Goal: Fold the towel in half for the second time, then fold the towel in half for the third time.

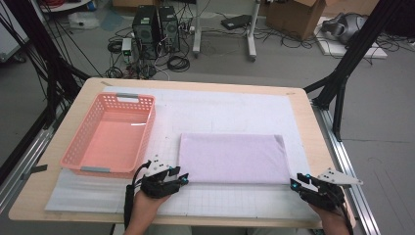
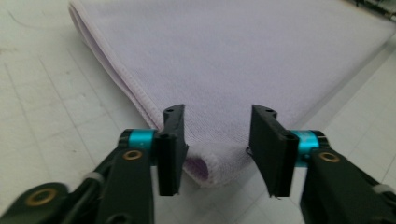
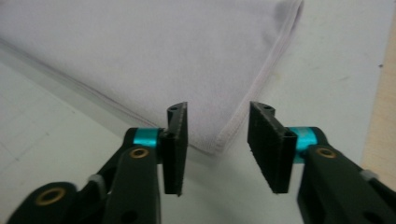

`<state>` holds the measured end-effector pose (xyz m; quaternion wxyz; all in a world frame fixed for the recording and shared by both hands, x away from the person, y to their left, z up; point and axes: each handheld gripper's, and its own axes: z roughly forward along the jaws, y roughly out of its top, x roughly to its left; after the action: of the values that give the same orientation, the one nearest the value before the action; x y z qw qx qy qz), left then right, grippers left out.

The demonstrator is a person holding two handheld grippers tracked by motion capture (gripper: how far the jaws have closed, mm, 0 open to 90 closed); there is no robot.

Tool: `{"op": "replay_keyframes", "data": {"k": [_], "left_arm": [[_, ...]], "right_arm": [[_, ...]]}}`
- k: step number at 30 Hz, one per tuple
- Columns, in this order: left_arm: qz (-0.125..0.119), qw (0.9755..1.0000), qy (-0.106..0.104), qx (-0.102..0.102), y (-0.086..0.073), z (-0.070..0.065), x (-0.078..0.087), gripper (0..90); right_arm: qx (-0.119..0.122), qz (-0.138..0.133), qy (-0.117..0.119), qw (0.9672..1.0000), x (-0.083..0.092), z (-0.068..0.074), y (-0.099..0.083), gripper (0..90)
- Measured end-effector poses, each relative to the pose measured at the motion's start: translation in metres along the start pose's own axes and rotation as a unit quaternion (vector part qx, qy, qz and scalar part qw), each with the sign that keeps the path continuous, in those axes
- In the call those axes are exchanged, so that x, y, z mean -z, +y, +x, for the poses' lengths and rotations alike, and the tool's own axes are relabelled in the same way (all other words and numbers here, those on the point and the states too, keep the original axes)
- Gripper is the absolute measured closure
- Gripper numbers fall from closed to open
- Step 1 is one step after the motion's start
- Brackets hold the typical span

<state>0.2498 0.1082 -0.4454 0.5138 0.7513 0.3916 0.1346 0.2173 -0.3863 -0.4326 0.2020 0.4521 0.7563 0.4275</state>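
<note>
A folded purple towel lies flat on a white mat on the counter. The towel is the thing to look from.

The left tongs sit at the towel's near left corner. In the left gripper view the left tongs are spread apart, and the rounded corner of the towel pokes in between the two jaws. The jaws do not press on it.

The right tongs sit at the towel's near right corner. In the right gripper view the right tongs are spread apart too. The stitched corner of the towel lies between the jaws, not pinched.

A pink basket stands on the mat just left of the towel, with a small gap between them.
</note>
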Motion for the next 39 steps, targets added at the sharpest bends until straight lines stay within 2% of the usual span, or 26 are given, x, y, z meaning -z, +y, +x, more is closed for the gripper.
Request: {"op": "replay_keyframes", "data": {"k": [3,5,6,8,12,17,22,26,32,34,36,39], "left_arm": [[-0.042,0.9990,-0.018,0.004,0.004,0.001,0.005,38.1],[-0.061,0.9979,-0.021,0.002,0.007,0.000,0.007,31.6],[-0.067,0.9976,-0.020,-0.001,0.009,0.000,0.008,28.2],[-0.076,0.9971,-0.003,0.004,0.012,-0.002,0.010,23.3],[-0.088,0.9961,-0.005,-0.005,0.012,-0.002,0.015,21.5],[-0.082,0.9966,-0.001,-0.008,0.011,-0.003,0.016,23.4],[-0.087,0.9962,0.003,-0.002,0.011,-0.002,0.017,23.6],[-0.080,0.9968,0.004,-0.002,0.010,-0.001,0.016,23.6],[-0.074,0.9972,0.010,-0.002,0.010,-0.003,0.015,24.4],[-0.066,0.9978,0.009,-0.003,0.009,-0.003,0.013,26.4],[-0.059,0.9982,0.011,0.005,0.008,-0.002,0.012,27.1],[-0.048,0.9986,0.020,0.010,0.006,-0.002,0.012,28.5]], "right_arm": [[-0.005,-0.017,-0.005,0.9998,0.006,0.002,0.002,42.7],[-0.001,-0.024,-0.016,0.9996,0.007,0.005,0.003,35.4],[-0.003,-0.028,-0.016,0.9995,0.008,0.005,0.004,33.1],[-0.003,-0.041,-0.025,0.9989,0.009,0.007,0.005,25.8],[0.002,-0.057,-0.034,0.9978,0.012,0.007,0.007,20.6],[0.000,-0.059,-0.036,0.9976,0.013,0.004,0.006,19.9],[-0.006,-0.058,-0.035,0.9977,0.011,0.003,0.005,19.7],[-0.002,-0.055,-0.033,0.9980,0.010,0.003,0.007,19.7],[-0.009,-0.053,-0.027,0.9982,0.009,0.002,0.007,18.8],[-0.010,-0.050,-0.023,0.9984,0.009,0.002,0.008,18.8],[-0.007,-0.048,-0.021,0.9986,0.008,0.003,0.008,18.8],[-0.004,-0.046,-0.016,0.9988,0.005,0.006,0.010,18.8]]}}
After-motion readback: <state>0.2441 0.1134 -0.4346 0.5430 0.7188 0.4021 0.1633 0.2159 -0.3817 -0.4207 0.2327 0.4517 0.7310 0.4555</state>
